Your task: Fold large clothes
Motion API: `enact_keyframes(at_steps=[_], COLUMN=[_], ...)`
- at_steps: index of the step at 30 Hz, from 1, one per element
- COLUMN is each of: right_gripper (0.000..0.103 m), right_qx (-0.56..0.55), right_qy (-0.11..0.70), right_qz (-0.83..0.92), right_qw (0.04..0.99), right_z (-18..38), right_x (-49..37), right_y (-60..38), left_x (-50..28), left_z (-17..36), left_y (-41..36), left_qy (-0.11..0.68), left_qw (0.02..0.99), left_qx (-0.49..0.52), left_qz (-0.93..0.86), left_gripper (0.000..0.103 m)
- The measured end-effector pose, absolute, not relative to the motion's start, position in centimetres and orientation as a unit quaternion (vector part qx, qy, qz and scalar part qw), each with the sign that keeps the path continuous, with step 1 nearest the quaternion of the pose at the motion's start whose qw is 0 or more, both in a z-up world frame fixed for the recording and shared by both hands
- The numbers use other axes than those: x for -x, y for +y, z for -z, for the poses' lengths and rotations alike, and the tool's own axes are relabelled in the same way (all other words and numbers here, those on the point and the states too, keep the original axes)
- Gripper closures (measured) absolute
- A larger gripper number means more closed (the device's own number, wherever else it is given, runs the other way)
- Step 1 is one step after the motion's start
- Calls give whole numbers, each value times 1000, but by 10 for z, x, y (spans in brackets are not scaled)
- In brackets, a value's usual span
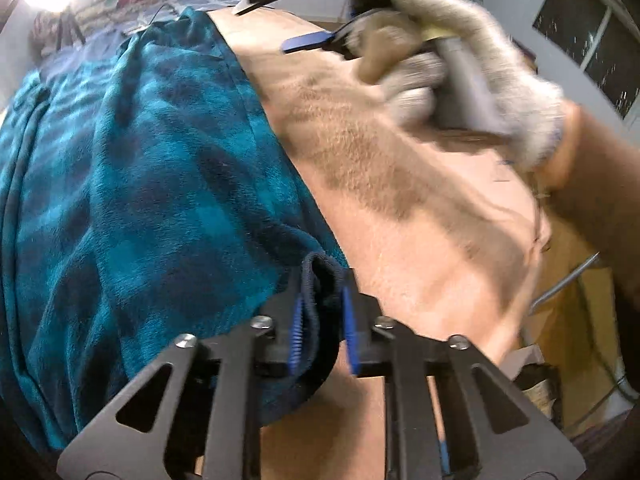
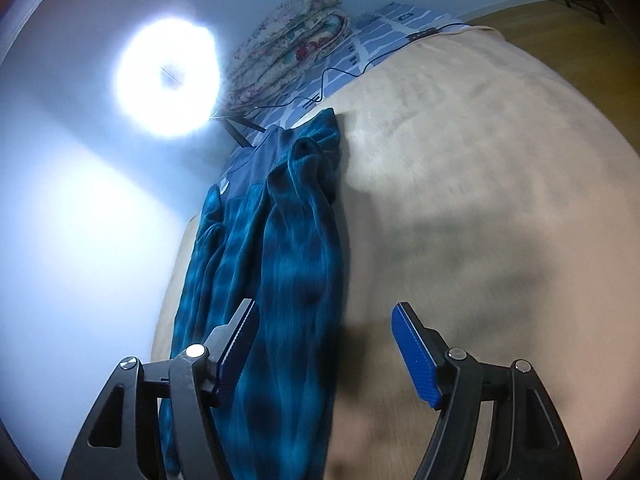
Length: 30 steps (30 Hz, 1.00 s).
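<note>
1. Garment: teal plaid fleece point(image 1: 132, 152) lies on the tan blanket point(image 1: 400, 216) covering the bed, in a long strip along the blanket's left side. It runs from the near edge, where my grippers are, up toward the far edge by the folded floral quilt point(image 2: 288, 44).
2. My left gripper point(image 1: 322, 330) is pinched on the dark ribbed cuff/hem point(image 1: 320, 280) at the strip's near end. Fabric sits between the blue pads and the jaws are nearly together.
3. My right gripper point(image 2: 326, 344) is spread wide and holds nothing. In its own wrist view the fleece's right edge passes under the left jaw, and there is bare blanket between the pads. In the left wrist view it is held in a gloved hand point(image 1: 452, 76) over the bare blanket, right of the garment.
4. Progress, my read: the lengthwise fold looks done, since the body is gathered into a narrow band rather than spread flat. It is rumpled, with ridges near the far end, so not tidy.
5. Left, my read: fold the strip end over end from the near end toward the far edge, then flatten. The right gripper needs a grab on the near end first.
6. Roughly halfway, I'd say.
</note>
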State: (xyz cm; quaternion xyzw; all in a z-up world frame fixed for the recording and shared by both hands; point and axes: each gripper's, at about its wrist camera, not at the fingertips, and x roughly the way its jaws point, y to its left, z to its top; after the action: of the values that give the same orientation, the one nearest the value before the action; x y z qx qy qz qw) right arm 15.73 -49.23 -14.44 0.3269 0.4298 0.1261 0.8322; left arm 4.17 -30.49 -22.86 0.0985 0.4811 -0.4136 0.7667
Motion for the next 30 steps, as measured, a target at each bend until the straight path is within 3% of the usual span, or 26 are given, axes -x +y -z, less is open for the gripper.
enact_keyframes(at_steps=[4, 7, 9, 12, 16, 19, 30], right_gripper=[31, 39, 63, 89, 94, 95, 95], right_qx=[-327, -327, -329, -297, -250, -244, -130], right_qy=[437, 446, 461, 489, 500, 509, 537], right_qz=[-127, -127, -131, -119, -108, -84, -7], right_qw=[828, 823, 814, 811, 822, 821, 834], right_z=[158, 169, 177, 181, 162, 146, 90], right_x=[-195, -218, -230, -241, -238, -237, -253], right_y=[-476, -463, -454, -439, -428, -428, -367], left_x=[-53, -60, -62, -67, -67, -69, -90], left_z=[218, 215, 214, 214, 211, 205, 114], left_y=[-288, -278, -273, -268, -261, -255, -142], left_qy=[492, 497, 501, 503, 514, 537, 471], left_qw=[765, 765, 764, 762, 745, 718, 770], left_qx=[-58, -42, -31, -18, 9, 38, 81], left_qz=[412, 408, 407, 407, 426, 442, 423], left_gripper=[95, 96, 96, 96, 95, 71, 70])
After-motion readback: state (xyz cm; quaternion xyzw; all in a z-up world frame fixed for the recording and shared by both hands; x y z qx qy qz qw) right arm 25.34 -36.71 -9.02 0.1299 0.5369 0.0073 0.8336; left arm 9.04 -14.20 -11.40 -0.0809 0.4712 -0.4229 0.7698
